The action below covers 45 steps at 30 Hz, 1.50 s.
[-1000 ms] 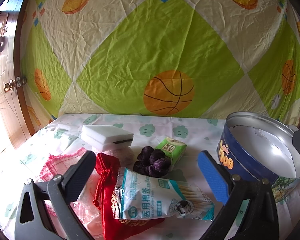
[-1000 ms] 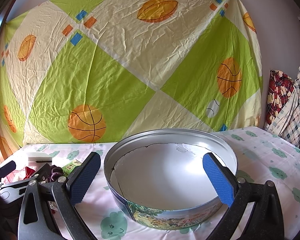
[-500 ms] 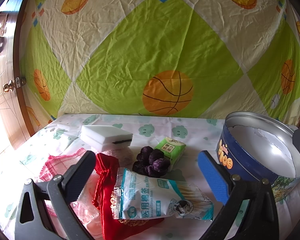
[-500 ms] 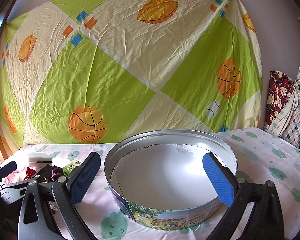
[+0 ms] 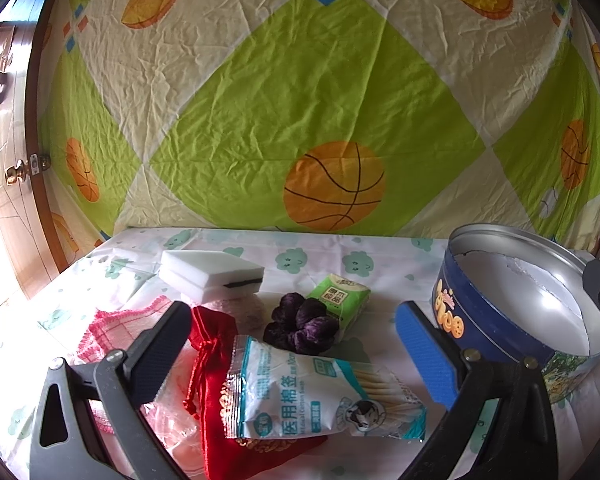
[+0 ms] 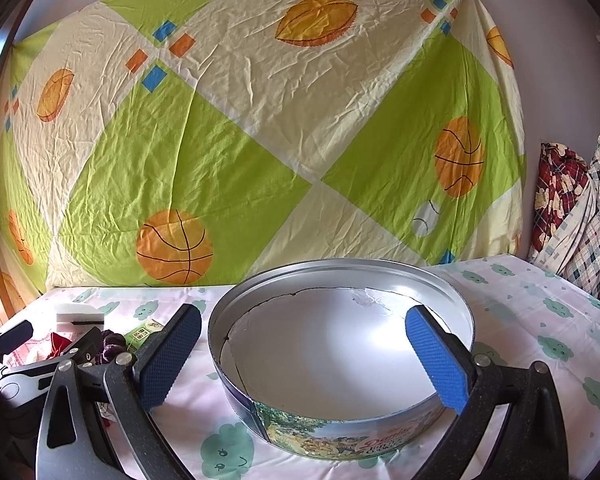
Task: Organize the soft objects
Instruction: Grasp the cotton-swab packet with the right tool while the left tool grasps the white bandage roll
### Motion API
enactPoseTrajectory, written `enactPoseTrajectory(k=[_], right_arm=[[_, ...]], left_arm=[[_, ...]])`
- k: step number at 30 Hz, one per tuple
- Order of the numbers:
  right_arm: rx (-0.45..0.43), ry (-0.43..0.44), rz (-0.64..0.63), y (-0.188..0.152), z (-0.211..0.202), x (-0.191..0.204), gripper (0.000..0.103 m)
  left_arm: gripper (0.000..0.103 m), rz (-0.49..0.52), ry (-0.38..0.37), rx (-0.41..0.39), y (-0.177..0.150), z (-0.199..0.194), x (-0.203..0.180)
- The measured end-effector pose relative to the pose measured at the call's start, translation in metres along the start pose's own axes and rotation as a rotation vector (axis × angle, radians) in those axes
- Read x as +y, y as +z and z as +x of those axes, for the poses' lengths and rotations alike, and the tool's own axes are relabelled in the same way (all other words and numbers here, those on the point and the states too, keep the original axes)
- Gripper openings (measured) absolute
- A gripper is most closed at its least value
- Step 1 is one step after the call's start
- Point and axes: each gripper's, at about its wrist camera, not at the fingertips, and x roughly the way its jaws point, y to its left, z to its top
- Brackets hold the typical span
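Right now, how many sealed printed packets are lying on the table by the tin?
2. The cotton swab packet lies nearest the left claw, partly on the red pouch. The green packet sits behind the purple scrunchie. Others may be hidden under the pile.

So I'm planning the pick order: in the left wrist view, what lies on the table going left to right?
pink checked cloth → red drawstring pouch → purple scrunchie → green tissue pack → round tin. The white sponge and the cotton swab packet overlap these, so they are left out.

Red pouch (image 5: 216,356); purple scrunchie (image 5: 300,322); green tissue pack (image 5: 340,300); blue tin (image 5: 480,332); white sponge (image 5: 208,274).
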Motion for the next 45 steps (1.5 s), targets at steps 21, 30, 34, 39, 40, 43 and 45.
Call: enactPoseTrajectory(k=[21, 30, 34, 39, 40, 43, 45], right_arm=[[0.006, 0.163, -0.09, -0.006, -0.007, 0.018, 0.102], [0.095, 0.326, -0.146, -0.012, -0.001, 0.038, 0.082], [0.182, 0.444, -0.188, -0.022, 0.003, 0.057, 0.082], [0.164, 0.504, -0.355, -0.029, -0.012, 0.089, 0.082], [0.172, 0.517, -0.386, -0.031, -0.012, 0.095, 0.082], [0.217, 0.549, -0.482, -0.038, -0.007, 0.116, 0.082], [0.231, 0.546, -0.537, -0.043, -0.002, 0.127, 0.082]], left_arm=[[0.103, -0.024, 0.041, 0.11, -0.025, -0.034, 0.032], [0.103, -0.126, 0.193, 0.175, -0.042, -0.056, 0.128], [0.099, -0.21, 0.221, 0.217, -0.048, -0.05, 0.161], [0.095, -0.304, 0.188, 0.295, -0.058, -0.038, 0.183], [0.095, -0.314, 0.178, 0.305, -0.06, -0.035, 0.184], [0.094, -0.309, 0.175, 0.331, -0.061, -0.028, 0.182], [0.076, -0.314, 0.184, 0.366, -0.061, -0.02, 0.182]])
